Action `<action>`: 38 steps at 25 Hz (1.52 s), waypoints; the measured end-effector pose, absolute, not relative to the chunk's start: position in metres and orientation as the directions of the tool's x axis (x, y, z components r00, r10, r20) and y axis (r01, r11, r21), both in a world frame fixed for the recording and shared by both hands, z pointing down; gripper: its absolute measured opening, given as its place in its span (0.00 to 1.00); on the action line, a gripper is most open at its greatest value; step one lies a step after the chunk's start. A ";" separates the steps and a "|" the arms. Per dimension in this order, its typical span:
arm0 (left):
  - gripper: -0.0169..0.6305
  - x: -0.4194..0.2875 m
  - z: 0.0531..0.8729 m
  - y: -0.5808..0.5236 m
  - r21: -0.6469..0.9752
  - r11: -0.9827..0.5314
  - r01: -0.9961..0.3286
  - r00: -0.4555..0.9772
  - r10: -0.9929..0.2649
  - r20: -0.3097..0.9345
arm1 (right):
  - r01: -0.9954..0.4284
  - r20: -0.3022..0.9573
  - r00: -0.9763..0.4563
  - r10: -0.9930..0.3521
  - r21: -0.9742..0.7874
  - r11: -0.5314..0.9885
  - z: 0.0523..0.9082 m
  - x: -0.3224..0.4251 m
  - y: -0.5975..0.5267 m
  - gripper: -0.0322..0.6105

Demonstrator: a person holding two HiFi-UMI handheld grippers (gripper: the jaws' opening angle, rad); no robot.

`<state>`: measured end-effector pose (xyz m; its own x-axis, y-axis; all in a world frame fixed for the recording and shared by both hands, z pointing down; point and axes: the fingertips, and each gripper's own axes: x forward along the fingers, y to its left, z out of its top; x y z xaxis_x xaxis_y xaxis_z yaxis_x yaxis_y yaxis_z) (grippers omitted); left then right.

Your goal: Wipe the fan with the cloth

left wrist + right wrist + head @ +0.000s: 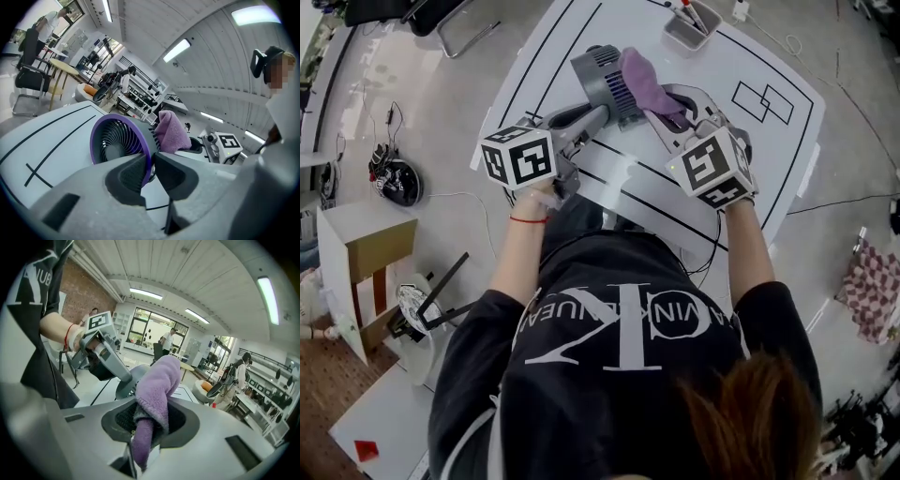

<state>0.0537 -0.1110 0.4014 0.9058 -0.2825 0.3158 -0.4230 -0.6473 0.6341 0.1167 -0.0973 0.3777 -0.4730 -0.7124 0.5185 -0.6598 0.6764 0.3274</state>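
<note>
The small grey fan with a purple rim [605, 80] lies tipped on the white desk with black lines [581, 28]. The left claw [598, 114] comes at the fan from the person's side and is clenched on its purple rim [115, 140], which steadies it. The right claw [150, 425] grasps a purple fleece cloth [157, 385]. The cloth's free fold rests against the fan's grey housing, just behind the rim [647, 84]. I judge that the wiping is under way, with the cloth on the fan. No view shows how much of the housing has been covered. The grille and rim facing the left claw look still to be done.
</note>
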 end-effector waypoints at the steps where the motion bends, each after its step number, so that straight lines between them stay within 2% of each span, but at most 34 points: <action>1: 0.13 0.058 0.401 -0.112 0.632 -0.649 -0.423 0.906 -0.282 0.316 | -0.686 0.502 -0.483 -0.717 0.292 0.666 0.376 0.120 -0.096 0.20; 9: 0.12 0.089 0.399 -0.115 0.607 -0.676 -0.419 0.907 -0.278 0.317 | -0.863 0.343 -0.473 -0.812 0.004 0.504 0.360 0.164 -0.084 0.20; 16: 0.12 0.094 0.398 -0.117 0.600 -0.685 -0.413 0.910 -0.279 0.307 | -0.894 0.271 -0.448 -0.852 -0.140 0.425 0.361 0.184 -0.065 0.21; 22: 0.13 0.092 0.398 -0.115 0.567 -0.709 -0.419 0.908 -0.325 0.264 | -0.907 0.285 -0.422 -0.861 -0.140 0.398 0.366 0.190 -0.058 0.21; 29: 0.16 0.085 0.394 -0.108 0.523 -0.735 -0.431 0.902 -0.335 0.272 | -0.903 0.291 -0.430 -0.855 -0.134 0.408 0.368 0.188 -0.057 0.21; 32: 0.13 0.073 0.389 -0.108 0.511 -0.735 -0.446 0.895 -0.365 0.258 | -0.902 0.284 -0.431 -0.856 -0.129 0.411 0.367 0.186 -0.058 0.21; 34: 0.07 0.062 0.384 -0.112 0.482 -0.737 -0.474 0.880 -0.409 0.240 | -0.903 0.281 -0.429 -0.859 -0.121 0.412 0.367 0.186 -0.058 0.21; 38: 0.05 0.040 0.367 -0.120 0.345 -0.761 -0.550 0.835 -0.516 0.192 | -0.907 0.263 -0.422 -0.867 -0.113 0.407 0.363 0.186 -0.059 0.21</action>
<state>0.0404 -0.1196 0.3671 0.8347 -0.5164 0.1915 -0.5498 -0.7608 0.3448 0.1858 -0.0588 0.3630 -0.4220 -0.8675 0.2634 -0.9065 0.4067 -0.1130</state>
